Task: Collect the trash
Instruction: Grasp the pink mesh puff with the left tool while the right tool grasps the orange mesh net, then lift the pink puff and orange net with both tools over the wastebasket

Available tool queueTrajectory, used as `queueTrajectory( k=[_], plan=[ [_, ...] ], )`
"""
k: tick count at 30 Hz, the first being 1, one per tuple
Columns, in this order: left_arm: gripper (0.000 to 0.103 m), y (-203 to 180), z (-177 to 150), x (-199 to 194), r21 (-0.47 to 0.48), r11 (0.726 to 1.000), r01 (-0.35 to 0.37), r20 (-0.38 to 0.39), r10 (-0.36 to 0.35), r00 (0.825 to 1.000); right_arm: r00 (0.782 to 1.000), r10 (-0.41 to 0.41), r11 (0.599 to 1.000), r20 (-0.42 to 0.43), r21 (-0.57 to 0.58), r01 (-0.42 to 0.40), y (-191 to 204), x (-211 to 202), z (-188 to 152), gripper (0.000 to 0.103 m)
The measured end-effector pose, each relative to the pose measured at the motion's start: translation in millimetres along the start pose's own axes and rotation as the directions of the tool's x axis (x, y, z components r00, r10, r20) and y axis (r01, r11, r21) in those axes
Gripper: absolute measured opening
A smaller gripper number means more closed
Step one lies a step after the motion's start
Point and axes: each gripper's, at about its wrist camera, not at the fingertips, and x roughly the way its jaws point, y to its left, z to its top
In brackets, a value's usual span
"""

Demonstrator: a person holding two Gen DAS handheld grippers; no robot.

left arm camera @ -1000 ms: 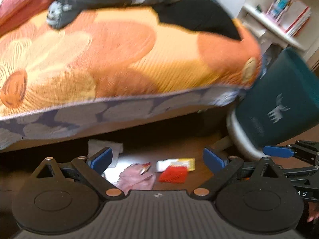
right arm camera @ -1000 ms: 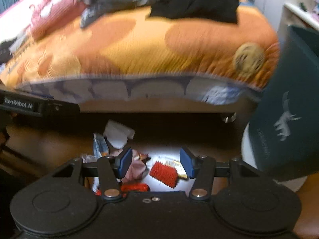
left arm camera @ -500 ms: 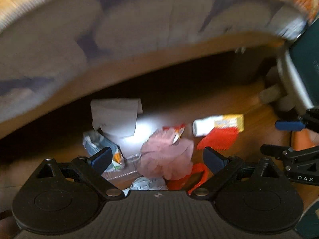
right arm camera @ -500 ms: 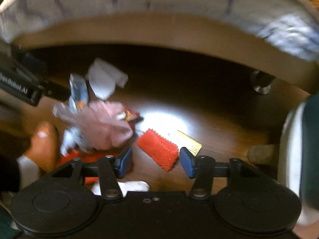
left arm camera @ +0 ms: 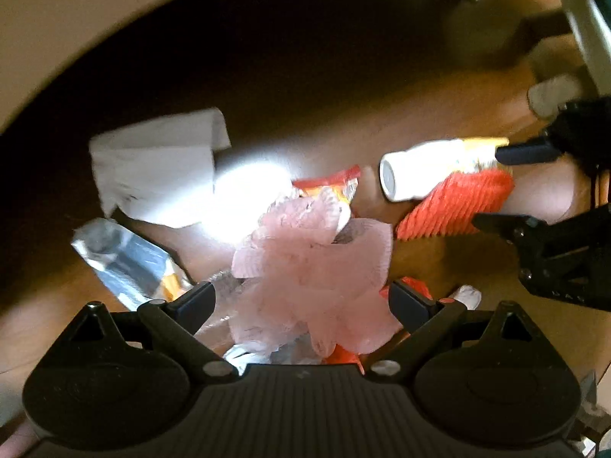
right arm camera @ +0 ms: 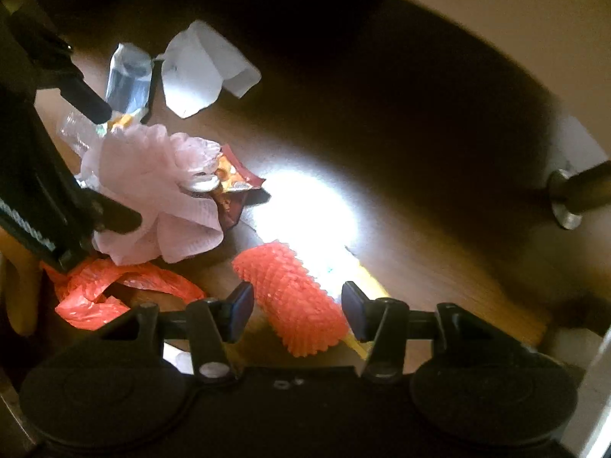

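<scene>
Left wrist view: the left tongs (left arm camera: 299, 299) stand spread, both fingers clear of the pink foam net (left arm camera: 313, 267) that bulges up between them and hides most of what lies under it. At 8 o'clock a silver wrapper (left arm camera: 126, 259) is partly cut off behind the left finger. Toward 2 o'clock a white bottle (left arm camera: 424, 171) lies on the orange foam sleeve (left arm camera: 458, 206); its far end is covered by the other tool. A crumpled white tissue (left arm camera: 160, 164) sits at 10 o'clock.

Right wrist view: the right tongs (right arm camera: 297, 311) are spread and have just been narrowing, with the orange sleeve between them, untouched. A red plastic bag (right arm camera: 114, 290) lies at 9 o'clock. Glare bleaches the wooden floor (right arm camera: 439, 252); beyond it, the dark space under the bed (right arm camera: 496, 4) is unreadable.
</scene>
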Motion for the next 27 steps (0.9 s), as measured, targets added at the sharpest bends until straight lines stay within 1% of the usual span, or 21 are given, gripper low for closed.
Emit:
queueTrajectory(
  k=[2, 3, 4, 5, 6, 7, 8, 9, 10, 11, 12, 13, 15, 17, 22, 25, 27],
  plan=[
    [0.097, -1, -1, 8, 0.009, 1.0, 0.004, -0.01, -0.004, 1.0, 1.0, -0.002, 1.0, -0.002, -0.018, 0.002, 3, 5, 1, 0.049],
    [0.095, -2, -2, 12, 0.015, 1.0, 0.006, -0.012, -0.005, 1.0, 1.0, 0.0, 1.0, 0.001, -0.029, 0.0, 5, 8, 1, 0.048],
    [0.087, -2, -2, 15, 0.021, 1.0, 0.011, -0.014, -0.011, 1.0, 1.0, -0.01, 0.999, 0.005, -0.043, 0.01, 8, 9, 1, 0.047],
    [0.073, -2, -2, 17, 0.024, 1.0, 0.016, -0.021, -0.015, 1.0, 1.0, -0.016, 0.998, 0.006, -0.055, 0.016, 10, 10, 1, 0.045],
    [0.066, -3, -2, 20, 0.023, 1.0, 0.021, -0.028, -0.02, 0.999, 1.0, -0.017, 0.998, 0.005, -0.061, 0.017, 10, 12, 1, 0.041],
    [0.056, -2, -2, 22, 0.018, 1.0, 0.024, -0.037, -0.023, 0.999, 1.0, -0.02, 0.998, 0.002, -0.066, 0.02, 11, 13, 1, 0.021],
    [0.05, -1, -2, 23, 0.01, 1.0, 0.025, -0.038, -0.025, 0.999, 1.0, -0.028, 0.997, -0.002, -0.071, 0.028, 12, 14, 1, 0.008],
    [0.046, 0, -2, 23, 0.003, 1.0, 0.029, -0.035, -0.029, 0.999, 0.999, -0.038, 0.997, -0.005, -0.074, 0.038, 13, 15, 1, 0.01],
    [0.035, 1, -1, 23, -0.004, 0.999, 0.033, -0.032, -0.033, 0.999, 0.999, -0.036, 0.997, -0.002, -0.074, 0.036, 12, 15, 1, 0.009],
    [0.029, 2, -1, 22, -0.01, 0.999, 0.033, -0.034, -0.033, 0.999, 1.0, -0.031, 0.997, 0.003, -0.074, 0.032, 13, 14, 0, 0.009],
    [0.028, 3, 0, 22, -0.017, 0.999, 0.03, -0.037, -0.03, 0.999, 0.999, -0.031, 0.997, 0.01, -0.076, 0.032, 13, 12, 0, 0.009],
    [0.02, 4, 1, 21, -0.026, 0.999, 0.027, -0.04, -0.028, 0.999, 0.999, -0.029, 0.997, 0.014, -0.075, 0.03, 14, 9, -1, 0.008],
    [0.017, 6, 0, 17, -0.045, 0.998, 0.032, -0.041, -0.033, 0.999, 1.0, -0.017, 0.998, 0.019, -0.058, 0.018, 16, 1, -3, 0.008],
    [0.012, 8, 0, 10, -0.055, 0.998, 0.039, -0.033, -0.041, 0.999, 0.999, -0.011, 1.0, 0.033, -0.015, 0.011, 16, -11, -8, 0.008],
    [0.01, 6, -3, -20, -0.044, 0.999, 0.02, -0.011, -0.021, 1.0, 0.998, -0.021, 0.993, 0.061, 0.117, 0.014, 10, -49, -20, 0.008],
    [0.01, 3, -7, -45, -0.047, 0.999, 0.004, 0.003, -0.003, 1.0, 0.996, -0.034, 0.98, 0.083, 0.198, 0.017, 6, -78, -27, 0.008],
    [0.01, 1, -10, -66, -0.054, 0.998, 0.012, 0.021, -0.011, 1.0, 0.993, -0.049, 0.969, 0.107, 0.246, 0.021, 3, -101, -30, 0.008]
  ],
)
